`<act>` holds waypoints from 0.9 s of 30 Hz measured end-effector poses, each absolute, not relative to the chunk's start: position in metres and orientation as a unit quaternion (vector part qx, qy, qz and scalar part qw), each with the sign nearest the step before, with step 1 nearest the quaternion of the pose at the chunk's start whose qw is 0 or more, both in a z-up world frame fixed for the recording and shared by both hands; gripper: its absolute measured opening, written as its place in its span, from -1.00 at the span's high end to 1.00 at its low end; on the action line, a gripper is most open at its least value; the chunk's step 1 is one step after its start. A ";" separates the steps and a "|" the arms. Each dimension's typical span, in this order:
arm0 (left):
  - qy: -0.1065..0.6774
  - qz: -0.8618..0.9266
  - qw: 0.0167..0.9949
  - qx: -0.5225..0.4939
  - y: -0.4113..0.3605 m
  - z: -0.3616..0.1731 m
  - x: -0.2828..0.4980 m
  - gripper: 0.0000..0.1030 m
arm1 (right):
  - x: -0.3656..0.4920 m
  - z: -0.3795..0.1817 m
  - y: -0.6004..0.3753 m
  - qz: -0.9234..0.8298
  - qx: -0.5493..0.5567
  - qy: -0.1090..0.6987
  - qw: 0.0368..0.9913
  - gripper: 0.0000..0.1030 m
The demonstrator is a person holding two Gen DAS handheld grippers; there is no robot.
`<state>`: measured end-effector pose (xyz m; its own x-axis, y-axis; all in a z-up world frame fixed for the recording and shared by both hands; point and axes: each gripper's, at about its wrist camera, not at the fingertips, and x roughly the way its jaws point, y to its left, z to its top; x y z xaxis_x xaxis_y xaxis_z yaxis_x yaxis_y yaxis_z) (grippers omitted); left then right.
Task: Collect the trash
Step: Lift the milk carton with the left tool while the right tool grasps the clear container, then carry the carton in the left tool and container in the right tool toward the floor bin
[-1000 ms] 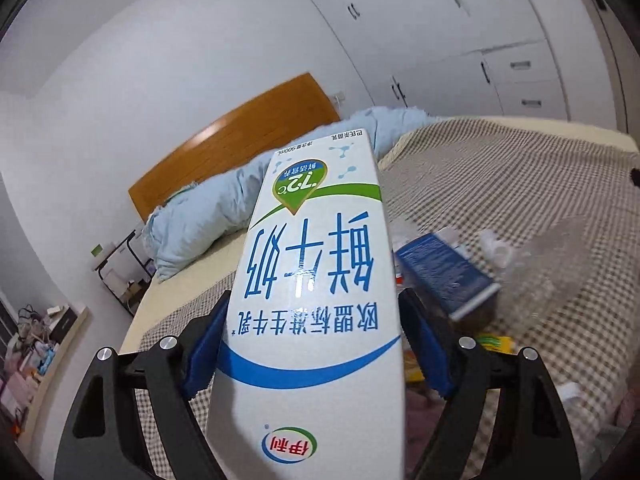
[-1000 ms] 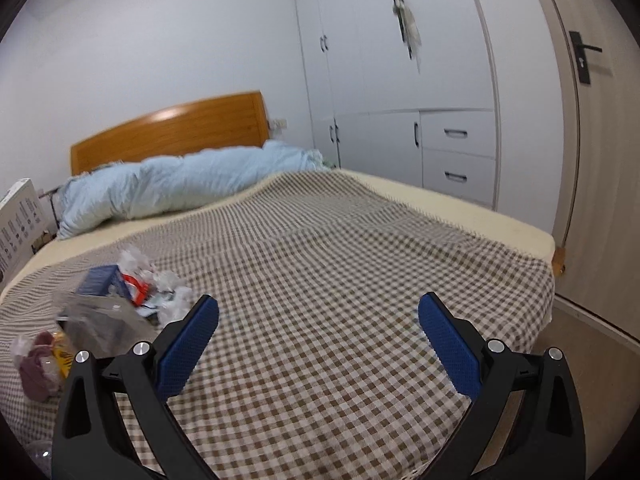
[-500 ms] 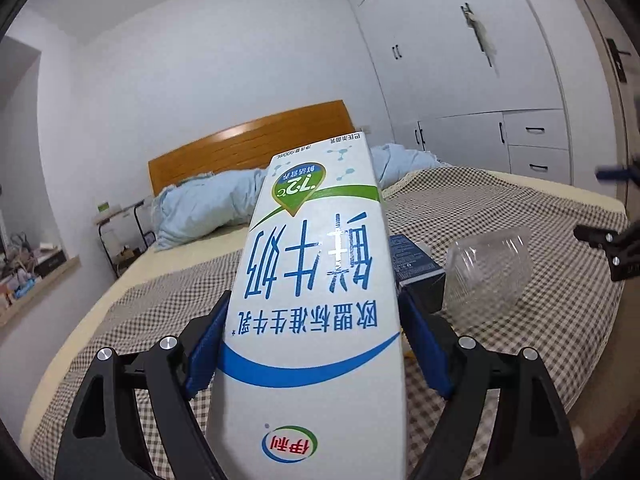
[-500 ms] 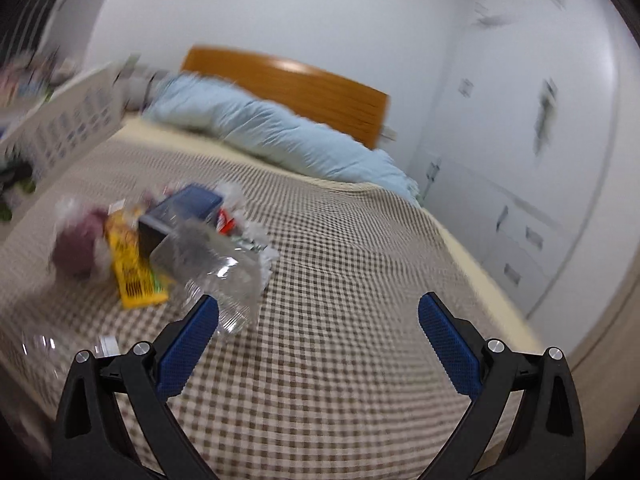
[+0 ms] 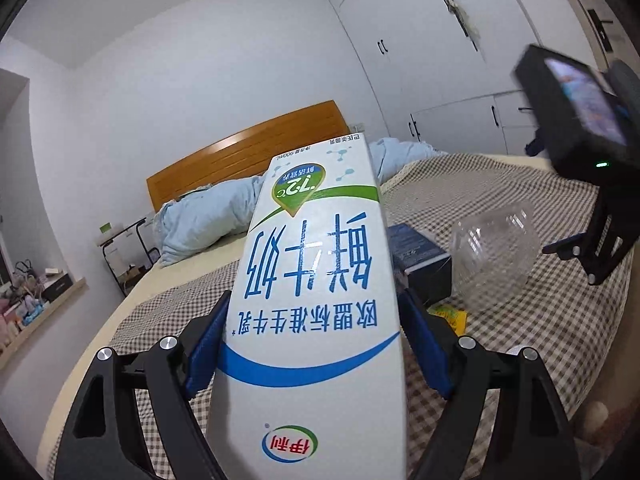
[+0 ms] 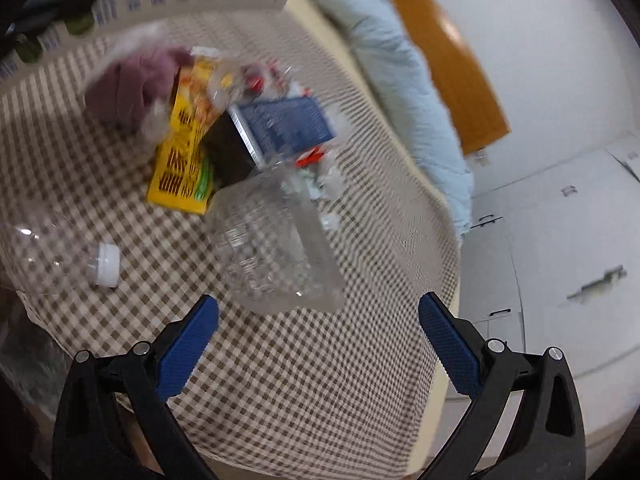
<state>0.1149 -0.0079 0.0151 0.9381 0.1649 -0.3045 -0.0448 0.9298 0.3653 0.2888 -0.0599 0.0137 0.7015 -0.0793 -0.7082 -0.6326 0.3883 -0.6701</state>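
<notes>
Near the bed's (image 6: 328, 380) foot corner, my left gripper (image 5: 316, 354) gripped the milk carton (image 5: 316, 280) — one piece collected. My right gripper (image 6: 316, 340) hung empty, jaws spread, above the clear container (image 6: 272, 248) — wrapper (image 6: 184, 152), blue box (image 6: 288, 120), bottle (image 6: 48, 256) remained.
</notes>
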 end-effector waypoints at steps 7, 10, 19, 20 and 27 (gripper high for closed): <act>0.182 0.050 0.966 0.176 -0.004 0.011 0.123 -0.53 | 0.327 -0.010 -0.026 0.177 -0.559 0.388 0.711 -0.87; 0.186 0.049 0.964 0.182 -0.005 0.011 0.125 -0.53 | 0.345 -0.018 -0.020 0.175 -0.557 0.415 0.697 -0.87; 0.190 0.044 0.964 0.180 -0.001 0.011 0.129 -0.53 | 0.359 -0.032 -0.015 0.165 -0.577 0.431 0.674 -0.32; 0.190 0.044 0.964 0.179 -0.001 0.011 0.129 -0.53 | 0.358 -0.032 -0.017 0.168 -0.579 0.429 0.673 -0.29; 0.187 0.039 0.965 0.180 -0.001 0.009 0.127 -0.53 | 0.336 -0.022 -0.034 0.169 -0.576 0.395 0.696 -0.22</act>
